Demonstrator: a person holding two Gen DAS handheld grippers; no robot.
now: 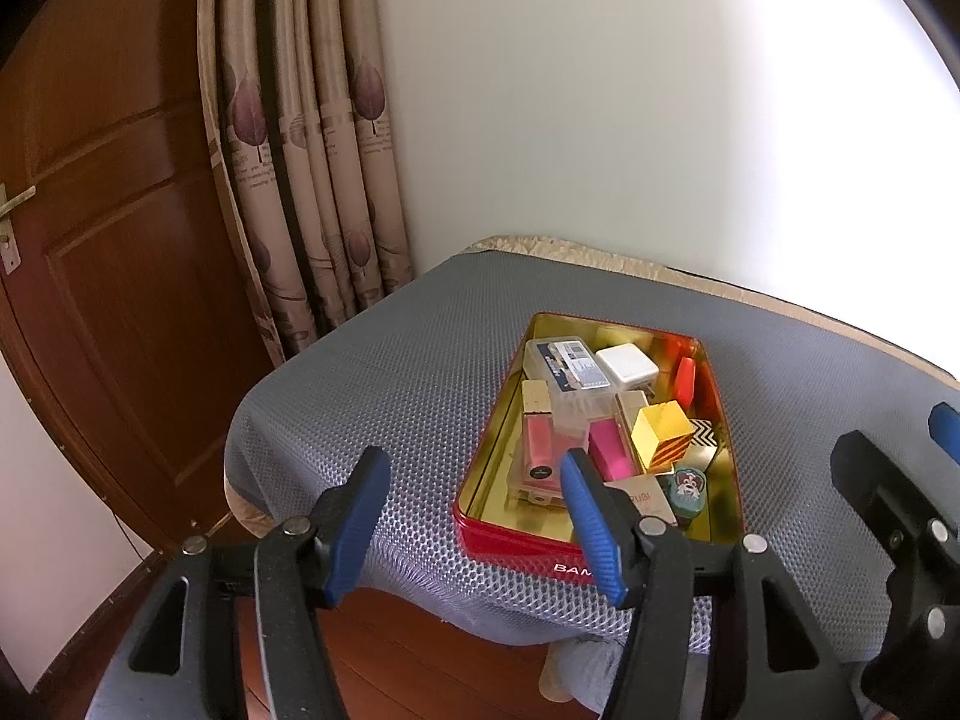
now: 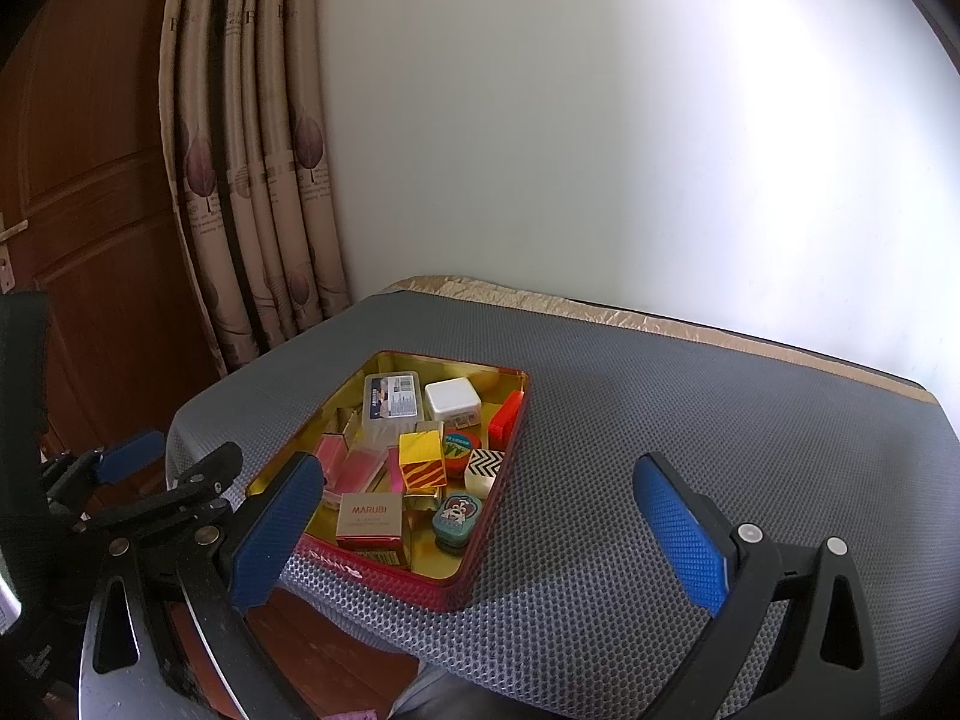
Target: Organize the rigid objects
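Blue-padded and spread wide, the left gripper [image 1: 474, 516] is hovering with nothing between its jaws, just short of the near edge of the grey mesh mat [image 1: 384, 384]. The right gripper [image 2: 486, 534] is likewise gaping and gripping nothing. Beyond them a red tin [image 2: 432, 585] with a gold lining is sitting on the mat, holding the small rigid things. Only the right view is showing the MARUBI box [image 2: 369, 516] whole and the chevron-patterned piece [image 2: 485, 468] clearly; the left view is hiding part of that box behind a finger. Farther back, a curtain [image 1: 312, 180] is hanging beside a wooden door [image 1: 102, 228].
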